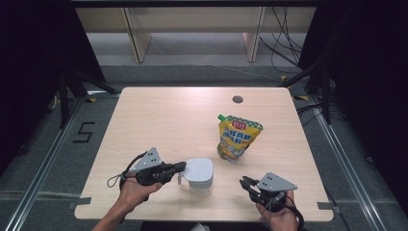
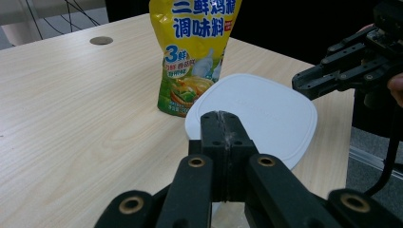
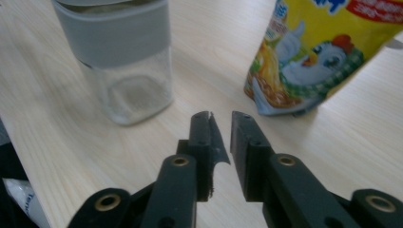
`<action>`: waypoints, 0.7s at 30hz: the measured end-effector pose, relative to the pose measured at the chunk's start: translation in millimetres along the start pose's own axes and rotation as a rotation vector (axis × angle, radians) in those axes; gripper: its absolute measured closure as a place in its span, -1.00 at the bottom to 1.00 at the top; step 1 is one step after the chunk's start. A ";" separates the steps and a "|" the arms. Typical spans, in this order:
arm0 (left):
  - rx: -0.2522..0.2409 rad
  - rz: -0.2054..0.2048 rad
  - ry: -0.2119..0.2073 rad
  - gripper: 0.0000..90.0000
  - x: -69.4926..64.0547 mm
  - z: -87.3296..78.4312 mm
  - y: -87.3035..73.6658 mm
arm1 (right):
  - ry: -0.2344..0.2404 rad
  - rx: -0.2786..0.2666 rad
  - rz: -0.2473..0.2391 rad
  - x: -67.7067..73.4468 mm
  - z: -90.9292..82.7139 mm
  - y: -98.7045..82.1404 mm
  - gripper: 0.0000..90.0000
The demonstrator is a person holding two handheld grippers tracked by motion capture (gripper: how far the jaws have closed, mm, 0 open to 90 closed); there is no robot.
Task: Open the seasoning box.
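Note:
A clear square jar [image 1: 199, 182] with a white lid [image 1: 199, 171] stands near the table's front edge. My left gripper [image 1: 182, 166] lies level at the lid's left rim with its jaws shut together. In the left gripper view its tip [image 2: 222, 116] sits at the near edge of the lid [image 2: 266, 109], and nothing shows between the jaws. A yellow seasoning pouch [image 1: 238, 137] with a green cap stands upright behind and to the right of the jar. My right gripper [image 1: 244, 182] hovers right of the jar, apart from it. Its jaws [image 3: 221, 116] keep a narrow gap that holds nothing, and they point between the jar [image 3: 123, 61] and the pouch [image 3: 313, 52].
The light wooden table [image 1: 159, 115] has a round cable hole [image 1: 237, 99] near its far edge. Black cables lie on the floor behind it, next to wooden shelf legs [image 1: 138, 38]. The right gripper [image 2: 304, 80] also appears beyond the lid in the left gripper view.

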State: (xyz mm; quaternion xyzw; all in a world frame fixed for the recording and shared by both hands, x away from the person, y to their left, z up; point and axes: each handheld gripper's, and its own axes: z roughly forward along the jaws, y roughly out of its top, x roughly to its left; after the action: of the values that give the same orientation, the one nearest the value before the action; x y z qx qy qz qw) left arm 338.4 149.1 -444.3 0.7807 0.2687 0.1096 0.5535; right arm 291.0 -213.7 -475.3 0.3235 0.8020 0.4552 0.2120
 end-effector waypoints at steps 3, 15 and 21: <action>-0.001 0.010 -0.009 0.98 1.4 -1.0 -0.8 | 0.021 -0.019 -0.030 2.4 2.9 5.2 0.89; -0.011 -0.005 -0.007 0.98 0.7 -1.0 -2.1 | 0.116 -0.082 -0.056 17.5 19.5 27.9 1.00; -0.010 -0.002 -0.007 0.98 0.9 -2.0 -3.0 | 0.144 -0.091 -0.060 20.8 24.7 36.5 1.00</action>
State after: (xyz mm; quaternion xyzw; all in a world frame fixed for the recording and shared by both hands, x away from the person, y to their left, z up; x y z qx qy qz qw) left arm 337.4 151.9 -446.4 0.7779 0.2671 0.1077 0.5586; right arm 304.0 -170.6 -456.8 0.2559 0.8028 0.5068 0.1820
